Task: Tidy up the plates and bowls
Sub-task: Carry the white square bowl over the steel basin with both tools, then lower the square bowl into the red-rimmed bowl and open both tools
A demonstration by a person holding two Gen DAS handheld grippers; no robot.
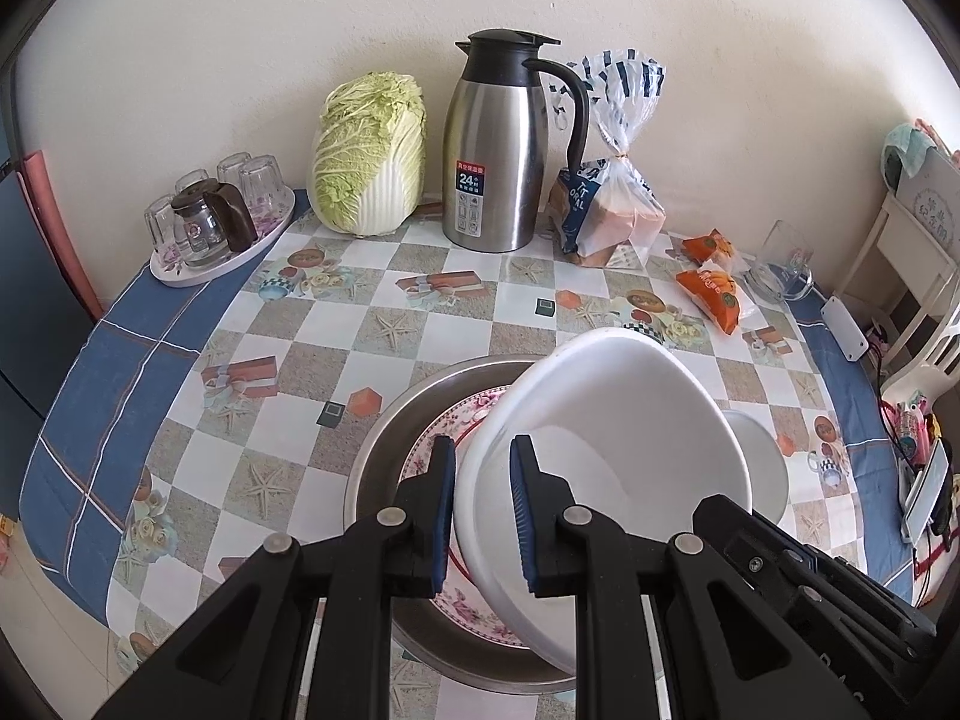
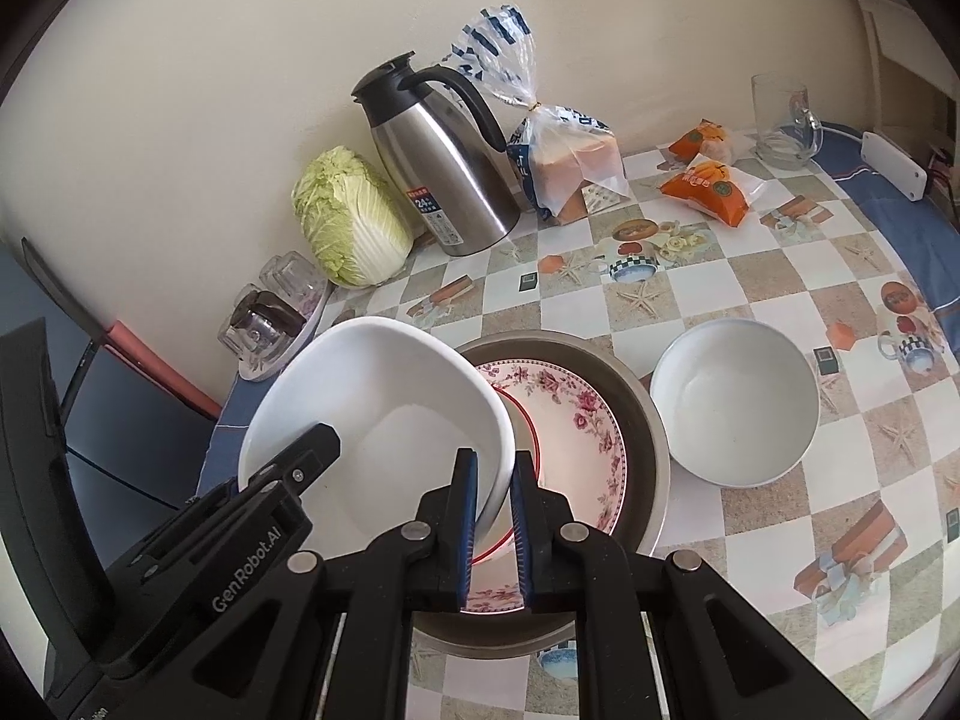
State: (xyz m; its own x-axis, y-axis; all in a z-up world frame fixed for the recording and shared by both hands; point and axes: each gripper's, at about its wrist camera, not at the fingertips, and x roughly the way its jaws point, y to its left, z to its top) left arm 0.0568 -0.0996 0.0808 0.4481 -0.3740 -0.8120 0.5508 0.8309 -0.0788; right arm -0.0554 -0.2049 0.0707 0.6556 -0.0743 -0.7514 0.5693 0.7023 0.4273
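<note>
Both grippers hold one white bowl point(image 1: 624, 420) tilted above a floral plate point(image 1: 438, 450) that lies inside a metal basin point(image 1: 396, 420). My left gripper point(image 1: 483, 462) is shut on the bowl's left rim. My right gripper point(image 2: 495, 474) is shut on its right rim; the bowl point(image 2: 384, 396) hangs over the plate point(image 2: 576, 420) and basin point(image 2: 648, 414). A second white bowl point(image 2: 735, 402) sits on the table right of the basin; its edge shows in the left wrist view point(image 1: 759, 456).
At the back stand a cabbage point(image 1: 372, 156), a steel thermos jug point(image 1: 498, 144), a bread bag point(image 1: 612, 204), orange snack packs point(image 1: 714, 282), a glass mug point(image 1: 780, 264) and a tray of glasses point(image 1: 222, 222). A white power strip point(image 1: 843, 327) lies at the right edge.
</note>
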